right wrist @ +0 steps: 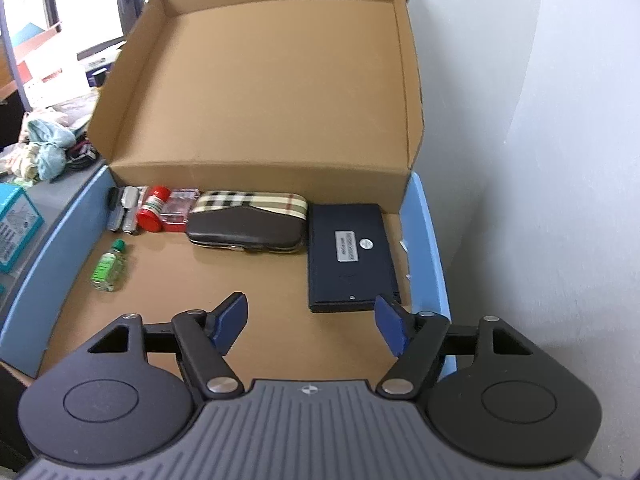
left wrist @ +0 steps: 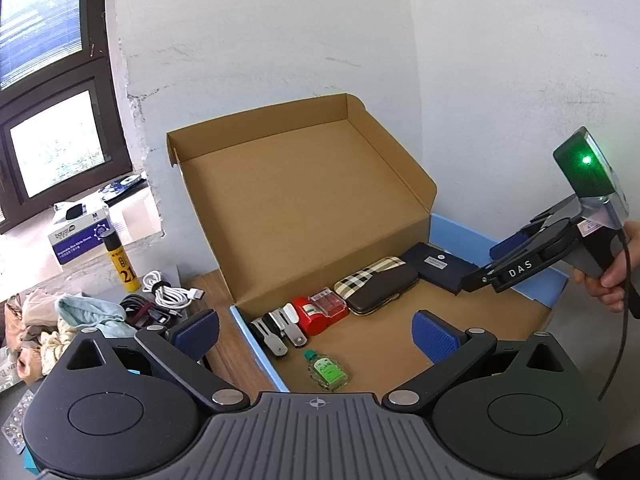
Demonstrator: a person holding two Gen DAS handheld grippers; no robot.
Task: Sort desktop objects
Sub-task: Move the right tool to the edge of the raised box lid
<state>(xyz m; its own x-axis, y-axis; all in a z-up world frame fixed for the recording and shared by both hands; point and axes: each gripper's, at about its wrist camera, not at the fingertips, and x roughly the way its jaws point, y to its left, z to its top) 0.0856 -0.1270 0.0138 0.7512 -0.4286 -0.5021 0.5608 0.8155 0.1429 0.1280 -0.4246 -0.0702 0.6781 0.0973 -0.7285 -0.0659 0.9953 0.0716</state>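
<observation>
An open cardboard box (left wrist: 400, 352) with a blue rim holds a row along its back: silver-black clippers (left wrist: 276, 330), a red bottle (left wrist: 310, 316), a clear red case (left wrist: 330, 304), a plaid case (left wrist: 376, 284) and a dark blue flat box (left wrist: 438, 266). A small green bottle (left wrist: 326, 372) lies alone in front of the clippers. My left gripper (left wrist: 316, 336) hangs open over the box's left front, empty. My right gripper (right wrist: 310, 326) is open and empty above the box floor (right wrist: 260, 280), just in front of the dark blue flat box (right wrist: 350, 256). The plaid case (right wrist: 248, 220) and green bottle (right wrist: 108, 270) lie ahead of it.
The raised lid (left wrist: 304, 200) leans against the white wall. Left of the box on the wooden desk lie a coiled white cable (left wrist: 168, 288), a yellow can (left wrist: 120, 264), a glove carton (left wrist: 80, 236), crumpled cloths (left wrist: 60, 328) and a blister pack (left wrist: 16, 424). A teal box (right wrist: 12, 224) sits left.
</observation>
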